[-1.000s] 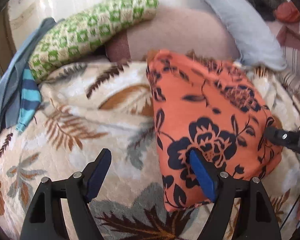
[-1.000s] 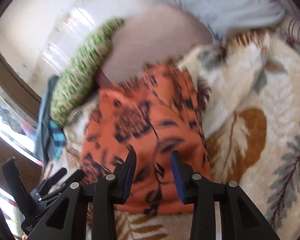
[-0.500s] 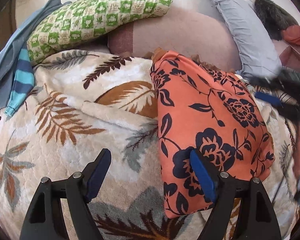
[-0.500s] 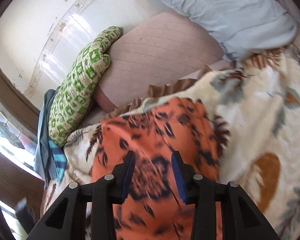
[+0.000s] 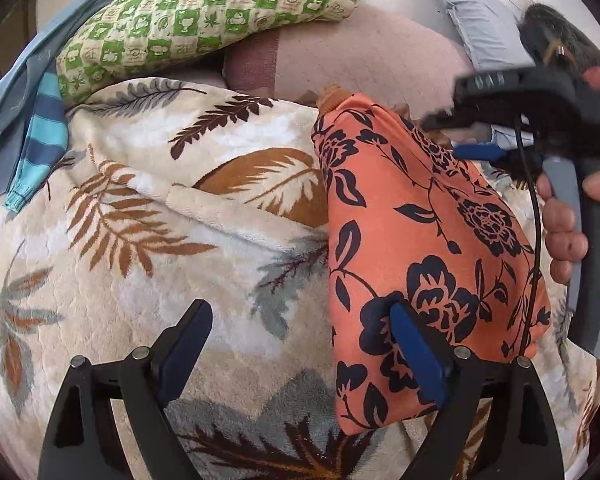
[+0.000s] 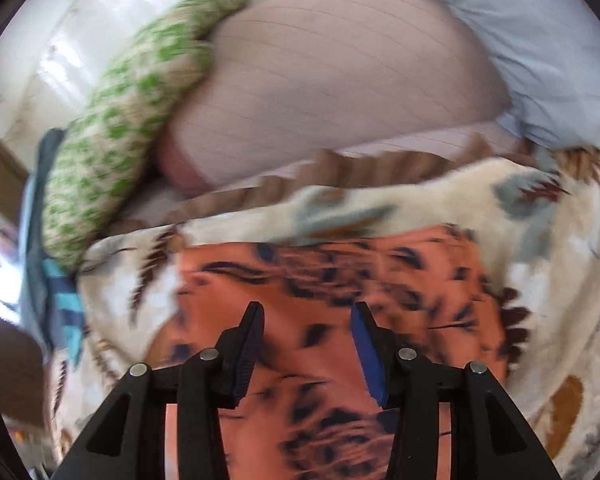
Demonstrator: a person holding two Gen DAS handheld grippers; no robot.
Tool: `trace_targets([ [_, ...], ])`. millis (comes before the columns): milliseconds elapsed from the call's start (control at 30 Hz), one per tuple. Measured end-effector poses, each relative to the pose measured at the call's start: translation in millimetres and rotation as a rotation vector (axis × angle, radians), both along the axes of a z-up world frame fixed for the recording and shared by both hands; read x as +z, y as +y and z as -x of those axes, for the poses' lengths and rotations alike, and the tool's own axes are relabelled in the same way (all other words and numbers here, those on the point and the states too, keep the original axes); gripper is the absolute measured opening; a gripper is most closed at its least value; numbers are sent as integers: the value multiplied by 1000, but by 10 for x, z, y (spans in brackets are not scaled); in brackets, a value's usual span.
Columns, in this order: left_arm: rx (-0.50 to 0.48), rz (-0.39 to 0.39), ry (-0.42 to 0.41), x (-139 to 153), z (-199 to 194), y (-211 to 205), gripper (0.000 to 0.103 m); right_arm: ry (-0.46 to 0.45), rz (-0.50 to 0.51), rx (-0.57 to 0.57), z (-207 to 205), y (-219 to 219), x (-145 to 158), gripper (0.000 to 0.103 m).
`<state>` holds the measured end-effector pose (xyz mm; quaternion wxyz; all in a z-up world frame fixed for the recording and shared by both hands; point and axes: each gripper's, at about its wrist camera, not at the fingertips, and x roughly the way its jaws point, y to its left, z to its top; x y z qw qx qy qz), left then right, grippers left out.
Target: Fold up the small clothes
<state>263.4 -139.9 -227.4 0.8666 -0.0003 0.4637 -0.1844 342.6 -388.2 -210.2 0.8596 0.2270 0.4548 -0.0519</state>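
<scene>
A folded orange garment with dark blue flowers (image 5: pixel 420 240) lies on the leaf-patterned blanket (image 5: pixel 160 240). My left gripper (image 5: pixel 300 340) hovers at its near left corner. Its jaws are wide and opening; the right finger (image 5: pixel 416 352) lies over the cloth, and the left one is over bare blanket, with nothing pinched. In the same view a hand (image 5: pixel 564 240) holds my right gripper (image 5: pixel 456 136) above the garment's far right end. In the blurred right wrist view, the right gripper (image 6: pixel 308 332) hangs over the orange garment (image 6: pixel 340 280). Its jaws are opening and nothing is between them.
A green checked pillow (image 5: pixel 204 20), a pink pillow (image 5: pixel 360 64) and a grey-blue pillow (image 5: pixel 472 20) line the far side by the wall. A blue striped cloth (image 5: pixel 40 140) lies at the far left. Something dark and furry (image 5: pixel 556 32) sits at the far right.
The right gripper has swung from the garment's near right edge to above its far end, jaws a little wider. The left gripper has barely shifted and has spread slightly.
</scene>
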Motion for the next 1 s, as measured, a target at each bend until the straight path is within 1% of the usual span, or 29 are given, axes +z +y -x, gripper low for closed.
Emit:
trace_targets([
  [100,2,1,4,-17,-1,1,91,-33,49,116,-171,391,127,49],
  [167,1,-2,2,-25,2,-11,91,-10,64,150,-312,550,49,49],
  [200,0,-6,-2,-27,2,-19,91,17,64,150,-413,586,-35,49],
  [300,0,-14,-18,-31,5,-21,91,136,86,123,-675,542,-450,53],
  [333,-4,-14,-18,-32,6,-19,91,150,63,111,-709,507,-550,55],
  [367,-8,-13,-16,-34,3,-18,91,130,45,97,-714,476,-525,56],
  [467,-10,-14,-17,-33,-4,-24,91,129,-2,63,-685,414,-419,55],
  [567,-4,-14,-29,-7,0,-18,91,52,-23,74,-454,347,-229,55],
  [633,0,-18,-35,3,6,-10,91,18,-61,81,-235,282,-120,55],
  [667,2,-19,-37,4,11,-6,91,9,-52,85,-143,260,-71,55],
  [767,6,-28,-45,-1,26,-15,91,-2,19,96,269,295,53,55],
  [867,7,-40,-57,2,53,-29,91,-8,77,67,723,226,98,55],
  [933,6,-51,-68,-4,67,-40,91,8,124,29,956,147,53,55],
  [1000,1,-60,-76,-13,79,-59,91,33,178,13,1154,110,-63,55],
])
